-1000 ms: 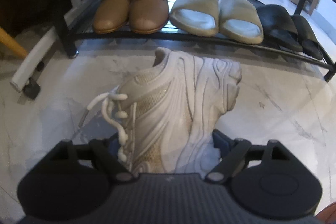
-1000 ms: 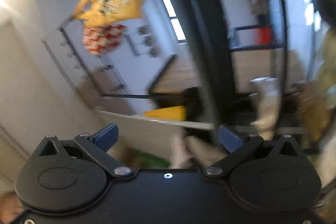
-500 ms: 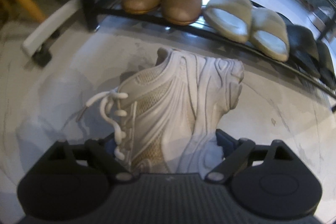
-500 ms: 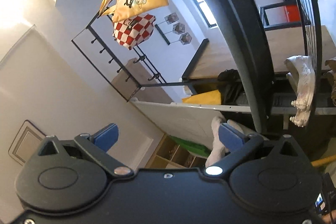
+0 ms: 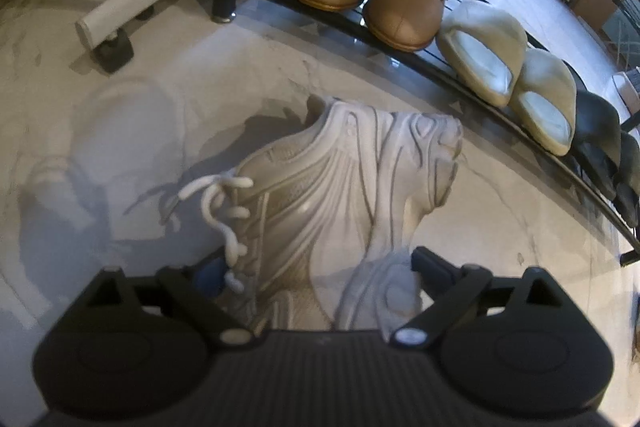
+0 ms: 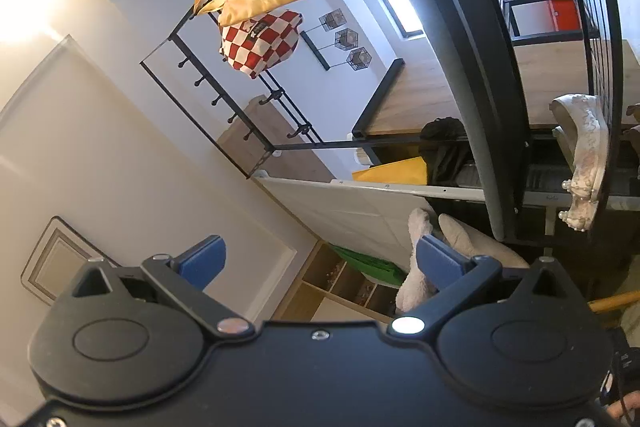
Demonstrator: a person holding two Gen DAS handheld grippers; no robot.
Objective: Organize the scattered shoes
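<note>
The left gripper (image 5: 316, 267) has just been opening its jaws around the toe of a white sneaker (image 5: 340, 195) lying on its side on the marble floor (image 5: 500, 227), just short of the shoe rack (image 5: 472, 87); the view has swung since a second ago. Whether the pads still press is unclear; the shoe looks set down. The right gripper (image 6: 320, 259) points upward, wide and empty

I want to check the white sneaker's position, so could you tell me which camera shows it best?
The left wrist view: the white sneaker fills the centre, lying on the floor between the left gripper's fingers. The right wrist view faces upward and misses it.
</note>
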